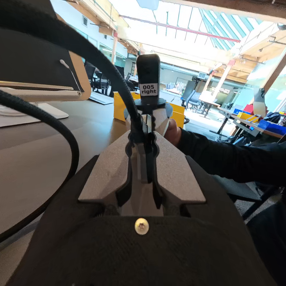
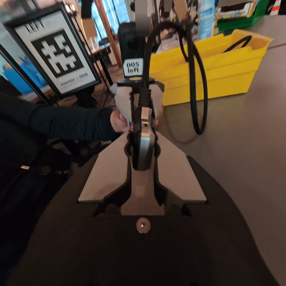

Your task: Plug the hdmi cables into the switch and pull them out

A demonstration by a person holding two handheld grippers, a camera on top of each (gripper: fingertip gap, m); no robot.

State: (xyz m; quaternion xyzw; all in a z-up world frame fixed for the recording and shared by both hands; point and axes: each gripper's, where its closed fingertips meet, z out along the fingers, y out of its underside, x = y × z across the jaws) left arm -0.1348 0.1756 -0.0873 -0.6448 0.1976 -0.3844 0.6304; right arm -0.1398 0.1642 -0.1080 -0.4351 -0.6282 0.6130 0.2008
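My right gripper is shut on the HDMI switch, a flat silver and black slab held edge-up between the fingers. My left gripper faces it, tip to tip, shut on the HDMI plug. The plug's silver tip meets the switch's near end; I cannot tell how deep it sits. The black braided cable rises from the plug and loops down to the table. In the left wrist view the cable arcs into my shut left gripper, with the right gripper just beyond.
A yellow bin stands on the grey table behind the grippers, with another black cable in it. A framed marker sign stands at the left. A person's hands and dark sleeves hold the grippers. The tips of both grippers are at nearly the same place.
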